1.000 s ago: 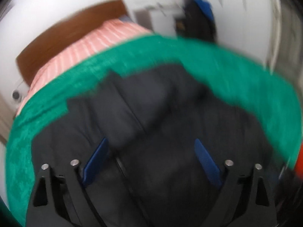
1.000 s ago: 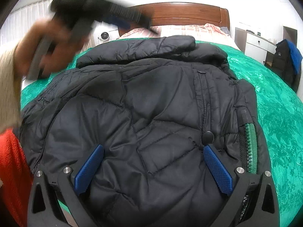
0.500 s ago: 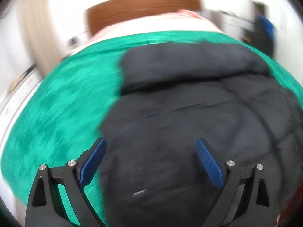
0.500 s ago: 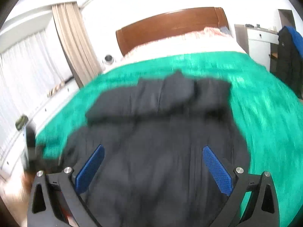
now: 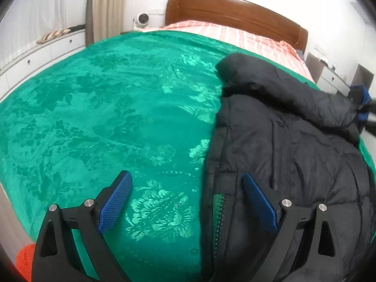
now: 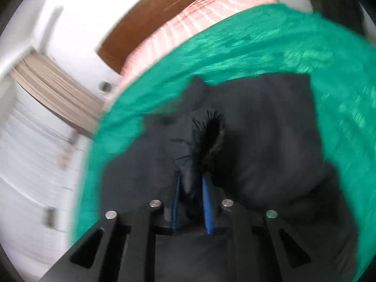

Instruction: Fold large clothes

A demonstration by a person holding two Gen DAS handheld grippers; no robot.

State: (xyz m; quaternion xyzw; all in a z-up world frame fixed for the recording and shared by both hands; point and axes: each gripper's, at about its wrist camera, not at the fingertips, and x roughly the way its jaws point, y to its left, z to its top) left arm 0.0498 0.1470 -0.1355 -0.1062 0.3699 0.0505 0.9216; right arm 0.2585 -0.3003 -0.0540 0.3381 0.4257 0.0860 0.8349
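Left claw (image 5: 188, 202) stood wide over the black jacket's (image 5: 293, 145) edge on the green bedspread (image 5: 105, 117). Right claw (image 6: 191, 188) was clamped on jacket fabric.

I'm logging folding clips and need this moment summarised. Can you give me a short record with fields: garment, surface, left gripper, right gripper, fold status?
garment: black puffer jacket, zipper edge showing green lining
surface: green floral bedspread on a bed with a wooden headboard
left gripper: left gripper open, fingers straddling the jacket's zipper edge, nothing pinched
right gripper: right gripper shut on a bunched fold of the jacket
fold status: jacket not yet compactly folded
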